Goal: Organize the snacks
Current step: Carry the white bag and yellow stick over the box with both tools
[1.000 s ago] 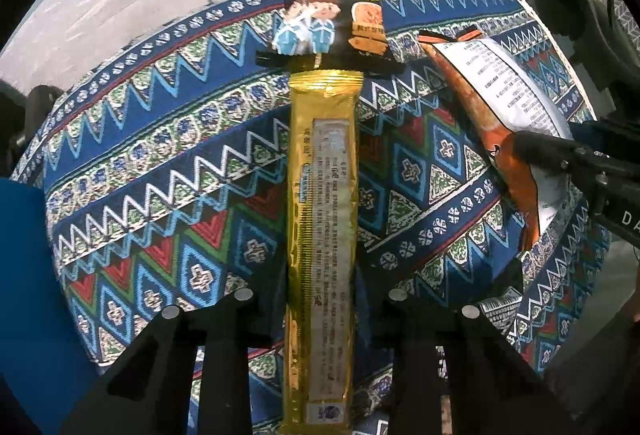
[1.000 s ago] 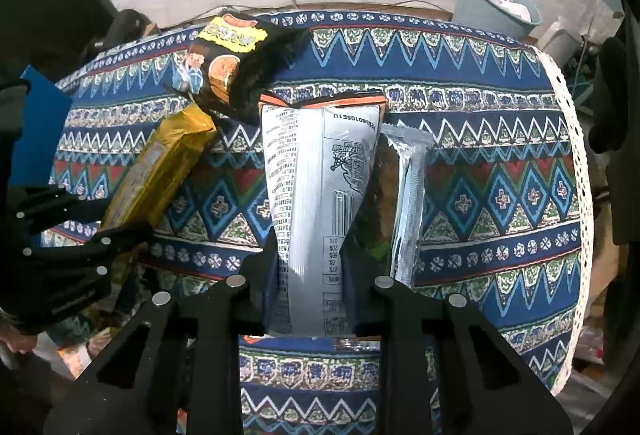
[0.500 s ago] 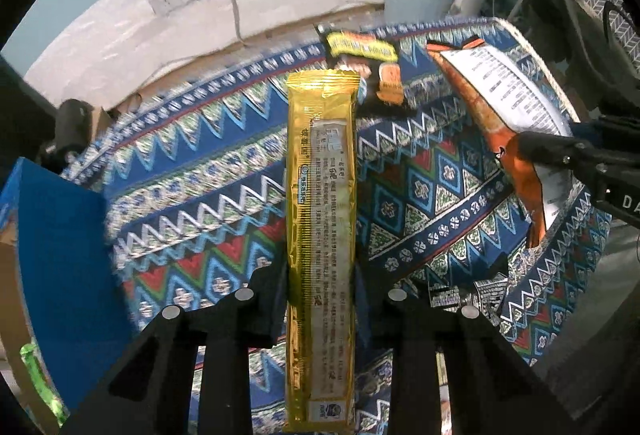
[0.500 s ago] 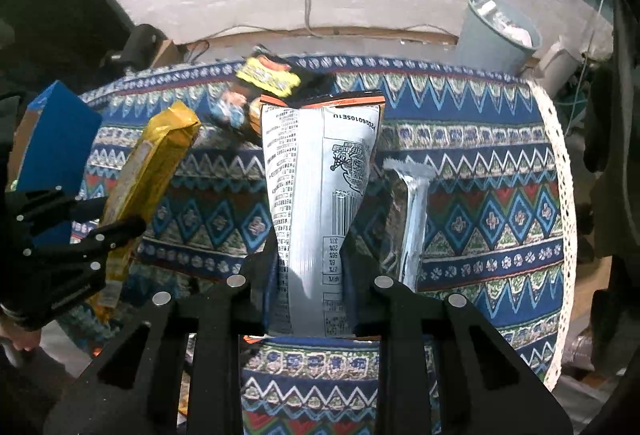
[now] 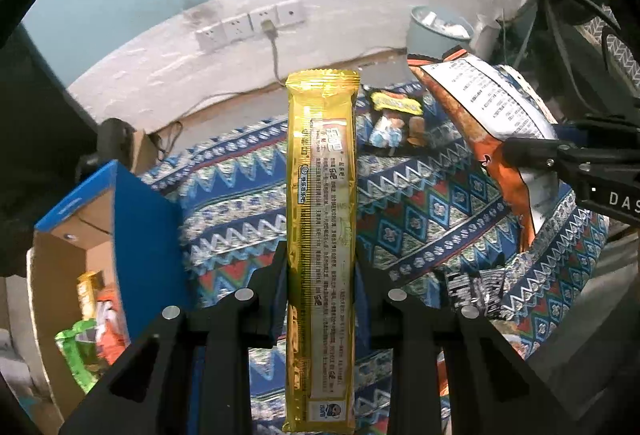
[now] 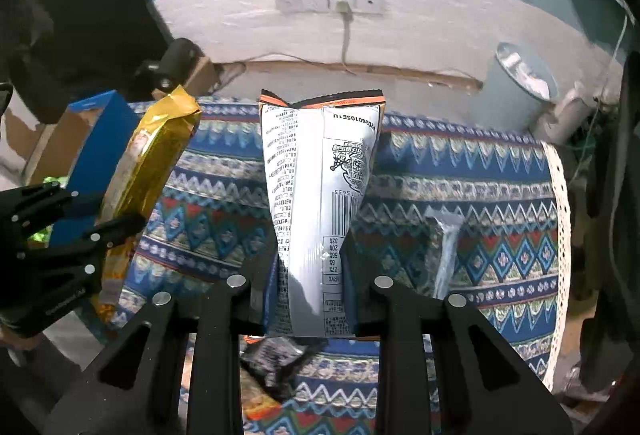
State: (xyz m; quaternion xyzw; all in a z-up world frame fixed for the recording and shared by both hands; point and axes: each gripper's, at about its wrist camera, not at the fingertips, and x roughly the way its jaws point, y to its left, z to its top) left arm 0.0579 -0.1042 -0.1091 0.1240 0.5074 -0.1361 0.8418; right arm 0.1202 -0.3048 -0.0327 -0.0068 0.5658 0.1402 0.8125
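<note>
Gold snack pack [image 5: 321,219], white-and-orange chip bag [image 6: 318,203], blue zigzag-patterned tablecloth [image 6: 460,171], blue box [image 5: 142,235]

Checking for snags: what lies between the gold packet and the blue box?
In the left wrist view, only patterned tablecloth shows between the gold packet and the blue box.

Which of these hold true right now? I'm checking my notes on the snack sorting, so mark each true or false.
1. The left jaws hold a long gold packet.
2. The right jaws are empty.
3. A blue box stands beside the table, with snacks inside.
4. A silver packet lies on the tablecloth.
1. True: the left gripper is shut on the gold packet.
2. False: the right gripper is shut on a white and orange snack bag.
3. True: the blue box has packets visible in it.
4. True: the silver packet lies on the tablecloth.
</note>
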